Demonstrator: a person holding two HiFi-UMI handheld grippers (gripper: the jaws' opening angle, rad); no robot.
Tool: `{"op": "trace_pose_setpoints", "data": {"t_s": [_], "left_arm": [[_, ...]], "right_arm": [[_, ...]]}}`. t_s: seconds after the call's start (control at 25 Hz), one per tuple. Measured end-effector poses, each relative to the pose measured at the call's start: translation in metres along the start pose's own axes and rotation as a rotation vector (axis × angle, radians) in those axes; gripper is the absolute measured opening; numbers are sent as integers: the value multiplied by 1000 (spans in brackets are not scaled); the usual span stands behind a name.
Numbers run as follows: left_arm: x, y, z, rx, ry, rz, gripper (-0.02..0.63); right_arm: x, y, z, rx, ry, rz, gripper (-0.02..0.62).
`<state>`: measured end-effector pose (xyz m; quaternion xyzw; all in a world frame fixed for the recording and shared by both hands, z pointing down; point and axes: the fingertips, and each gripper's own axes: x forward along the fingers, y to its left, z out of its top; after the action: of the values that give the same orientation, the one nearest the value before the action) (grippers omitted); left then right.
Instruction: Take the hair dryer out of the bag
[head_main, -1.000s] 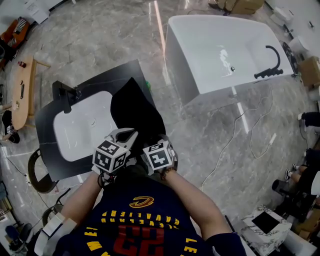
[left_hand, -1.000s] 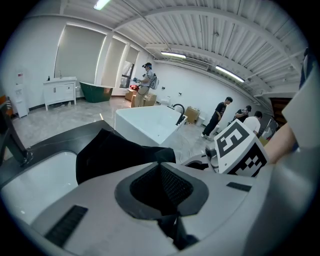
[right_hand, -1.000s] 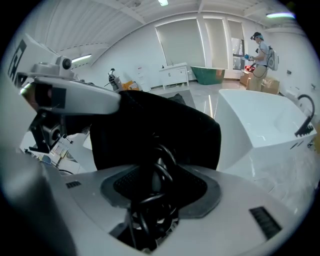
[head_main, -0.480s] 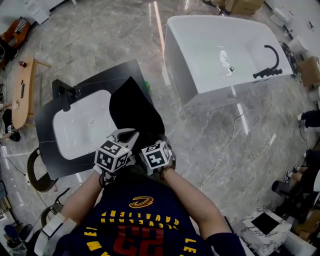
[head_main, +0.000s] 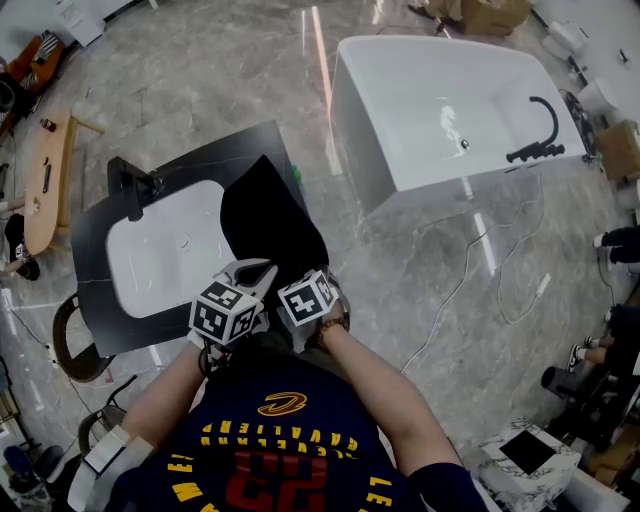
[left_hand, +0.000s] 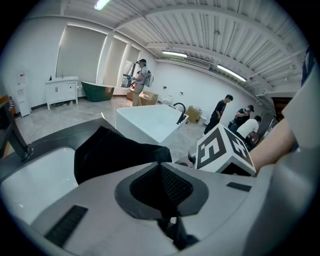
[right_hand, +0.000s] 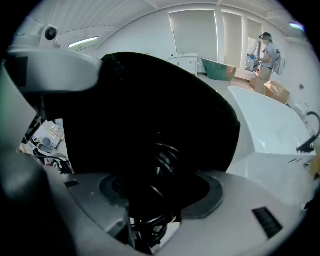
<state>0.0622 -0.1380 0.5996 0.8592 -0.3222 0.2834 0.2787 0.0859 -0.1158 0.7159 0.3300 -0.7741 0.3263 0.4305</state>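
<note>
Left gripper (left_hand: 161, 175) jaws pinched shut on bag (head_main: 270, 215) rim to hold its mouth open on the table (head_main: 215, 160); right gripper (right_hand: 160, 187) jaws just opened wide around the coiled cord (right_hand: 162, 160), dryer itself unseen, presumably inside.

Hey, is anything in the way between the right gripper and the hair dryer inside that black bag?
A coiled black cord sits between the right gripper's jaws, which have just been opening, at the black bag's mouth. The dryer's body is lost in the dark behind it.
</note>
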Motion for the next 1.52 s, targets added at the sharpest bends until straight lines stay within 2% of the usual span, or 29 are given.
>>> {"op": "trace_pose_setpoints", "data": {"t_s": [0.48, 1.04, 1.32, 1.52], "left_arm": [[-3, -1, 2, 20, -5, 5, 17], [4, 5, -6, 30, 20, 23, 17], [13, 2, -14, 17, 39, 26, 17], [18, -7, -24, 31, 55, 14, 15]], "right_arm": [[-31, 5, -25, -3, -7, -22, 230], [-88, 2, -84, 50, 17, 26, 230], [-137, -2, -101, 95, -48, 72, 230], [-185, -16, -92, 156, -127, 56, 230]]}}
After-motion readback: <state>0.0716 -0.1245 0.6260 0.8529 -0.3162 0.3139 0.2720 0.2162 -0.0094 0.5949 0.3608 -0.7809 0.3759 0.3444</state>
